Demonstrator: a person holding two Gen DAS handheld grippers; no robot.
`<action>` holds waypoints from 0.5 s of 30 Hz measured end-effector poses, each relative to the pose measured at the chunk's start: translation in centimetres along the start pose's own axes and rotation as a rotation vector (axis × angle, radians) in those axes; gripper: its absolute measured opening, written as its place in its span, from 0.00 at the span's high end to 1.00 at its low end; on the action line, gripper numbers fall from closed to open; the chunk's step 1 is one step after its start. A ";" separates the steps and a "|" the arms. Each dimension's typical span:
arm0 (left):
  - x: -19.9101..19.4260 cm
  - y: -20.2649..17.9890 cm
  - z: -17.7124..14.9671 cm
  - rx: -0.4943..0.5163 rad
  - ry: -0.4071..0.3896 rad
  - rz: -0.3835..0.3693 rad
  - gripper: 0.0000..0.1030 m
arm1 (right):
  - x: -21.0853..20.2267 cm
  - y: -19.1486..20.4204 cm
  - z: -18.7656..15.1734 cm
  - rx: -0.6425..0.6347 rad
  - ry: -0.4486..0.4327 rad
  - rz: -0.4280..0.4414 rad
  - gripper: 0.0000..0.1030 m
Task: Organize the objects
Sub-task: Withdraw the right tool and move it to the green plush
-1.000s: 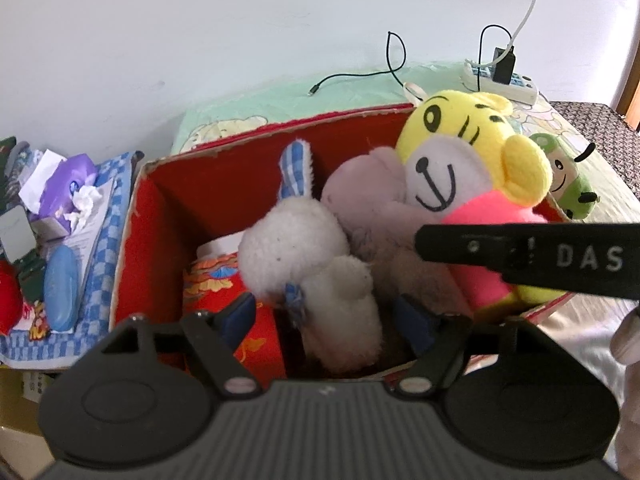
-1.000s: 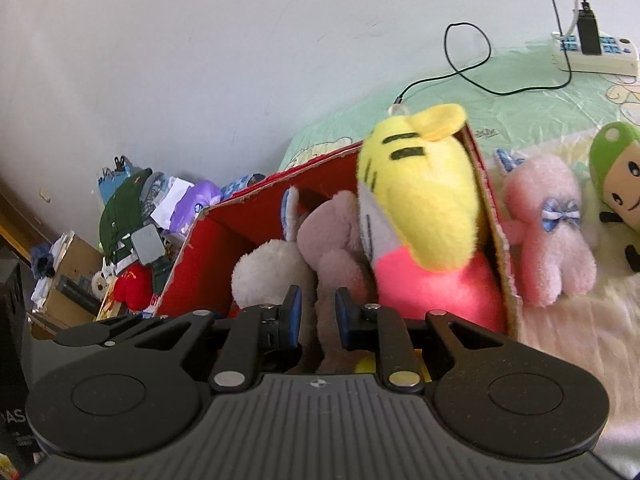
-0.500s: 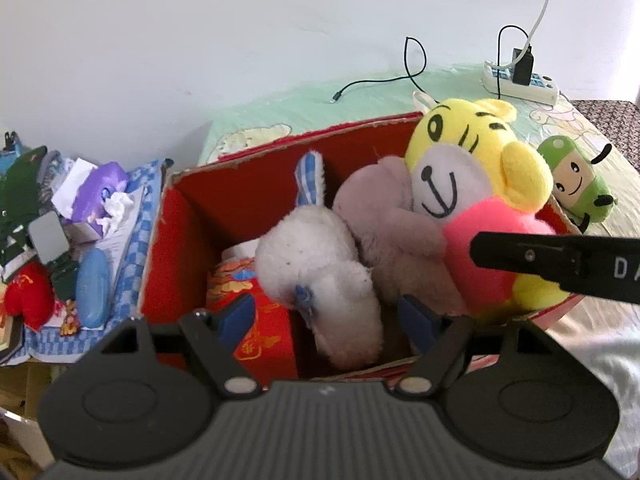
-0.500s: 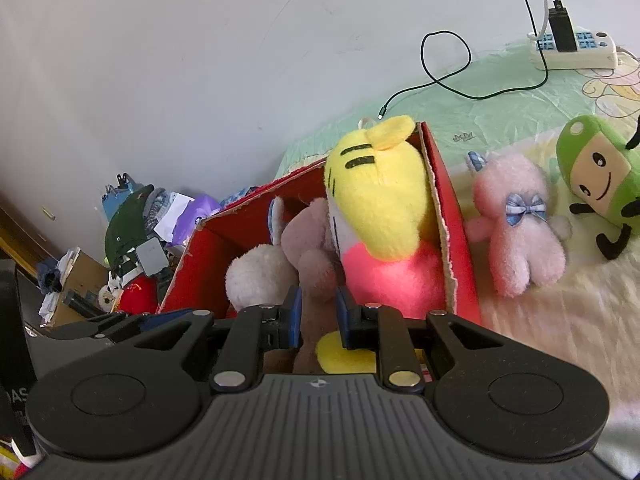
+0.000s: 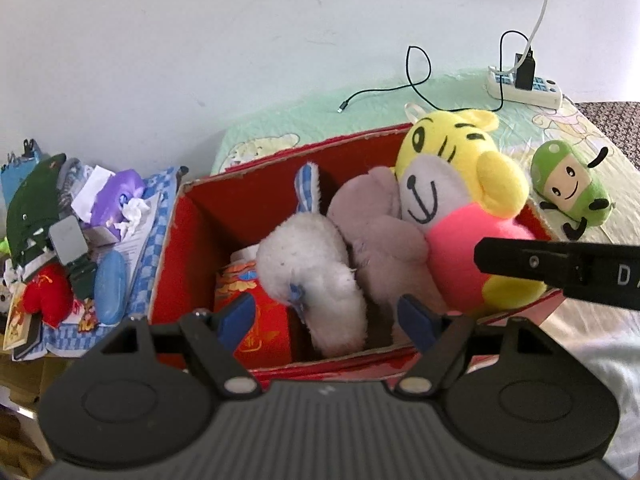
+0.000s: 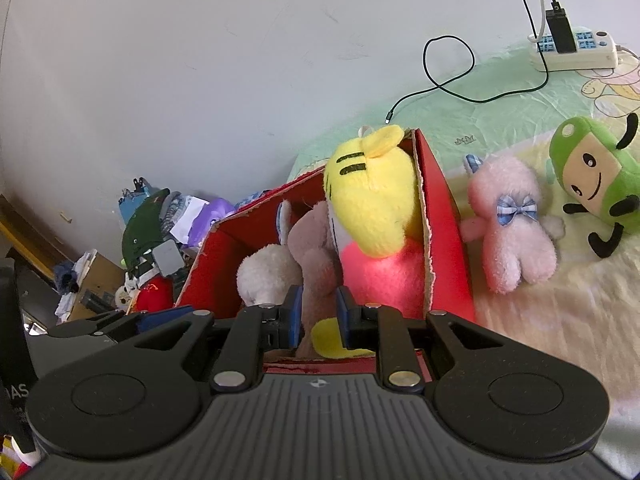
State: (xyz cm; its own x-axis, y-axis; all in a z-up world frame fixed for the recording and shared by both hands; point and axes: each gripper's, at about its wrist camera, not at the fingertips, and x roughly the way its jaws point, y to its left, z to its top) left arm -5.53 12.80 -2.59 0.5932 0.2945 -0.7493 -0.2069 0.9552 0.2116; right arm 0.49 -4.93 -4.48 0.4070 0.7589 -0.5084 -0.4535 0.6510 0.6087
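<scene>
A red cardboard box (image 5: 188, 236) on the bed holds a white plush (image 5: 312, 264), a mauve plush (image 5: 380, 232) and a yellow tiger plush with a pink body (image 5: 452, 184). My left gripper (image 5: 328, 320) is open and empty above the box's near edge. My right gripper (image 6: 318, 314) is nearly shut, its jaws close together over the box's near edge with nothing visibly held; its body shows in the left wrist view (image 5: 560, 272). A pink plush with a blue bow (image 6: 508, 224) and a green plush (image 6: 592, 172) lie on the bed right of the box (image 6: 444, 232).
A power strip (image 6: 572, 48) and a black cable (image 6: 448, 80) lie on the bed by the white wall. A cluttered side table (image 5: 80, 240) with tissues, a blue case and a red toy stands left of the box. A red packet (image 5: 256, 316) sits inside the box.
Both grippers have pulled back and up from the box, so the plush toys look smaller and farther. The left stays open, the right nearly shut. The toys have not moved.
</scene>
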 end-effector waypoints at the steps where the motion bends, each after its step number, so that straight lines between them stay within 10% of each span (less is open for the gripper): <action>1: -0.2 -0.1 0.0 -0.002 -0.001 0.000 0.22 | -0.2 -0.1 0.0 0.000 0.000 0.004 0.81; 15: -3.6 -4.8 1.5 -0.010 -0.050 -0.006 0.22 | -3.8 -4.2 1.2 0.022 0.019 0.032 0.76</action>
State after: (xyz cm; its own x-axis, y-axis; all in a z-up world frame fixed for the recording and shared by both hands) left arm -5.53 7.23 -0.01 0.6325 0.2898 -0.7183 -0.2107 0.9568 0.2005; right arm 1.79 -10.59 -4.42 0.3776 0.7794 -0.4999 -0.4485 0.6263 0.6376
